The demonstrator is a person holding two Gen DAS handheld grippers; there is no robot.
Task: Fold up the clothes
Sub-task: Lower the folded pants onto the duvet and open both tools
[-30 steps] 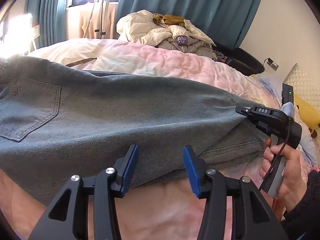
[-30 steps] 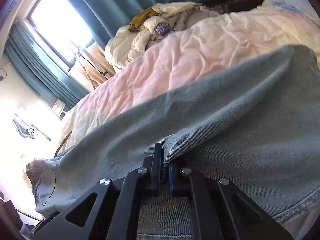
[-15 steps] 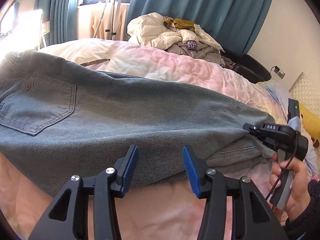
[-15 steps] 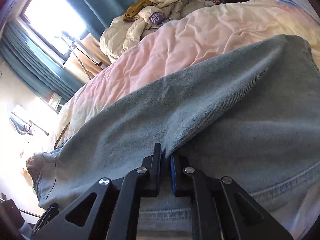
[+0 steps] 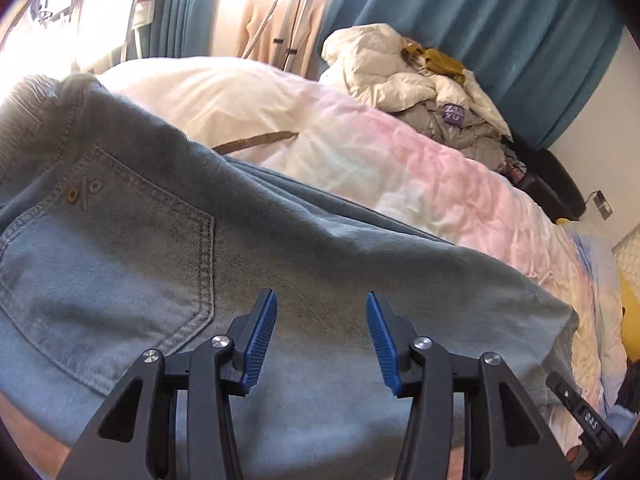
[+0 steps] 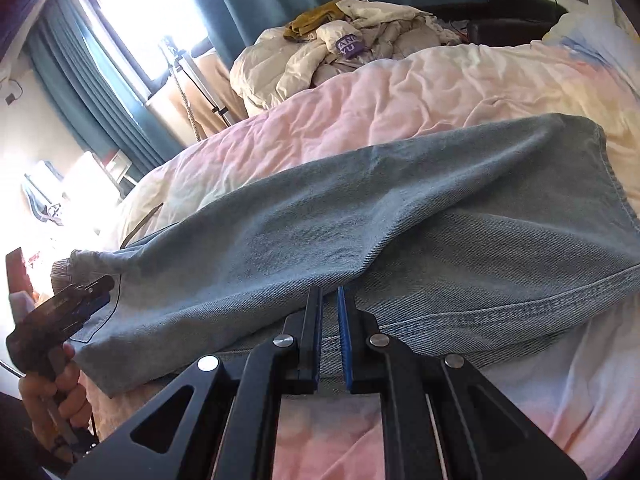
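Your left gripper [image 5: 321, 336] hovers with jaws apart and empty above the jeans [image 5: 168, 264], near the back pocket [image 5: 108, 276]. The jeans lie lengthwise across the pink duvet [image 6: 420, 92], waistband left, hem right. Your right gripper [image 6: 330, 334] has its jaws nearly together, only a narrow gap, at the near edge, gripping nothing.

Folded jeans [image 6: 400, 220] on pink bedspread [image 6: 400, 100]

A purple tag [image 6: 347, 47] on the heaped bedding reads "AN YU"; the right claw's body [image 5: 591, 416] bears "DAS".
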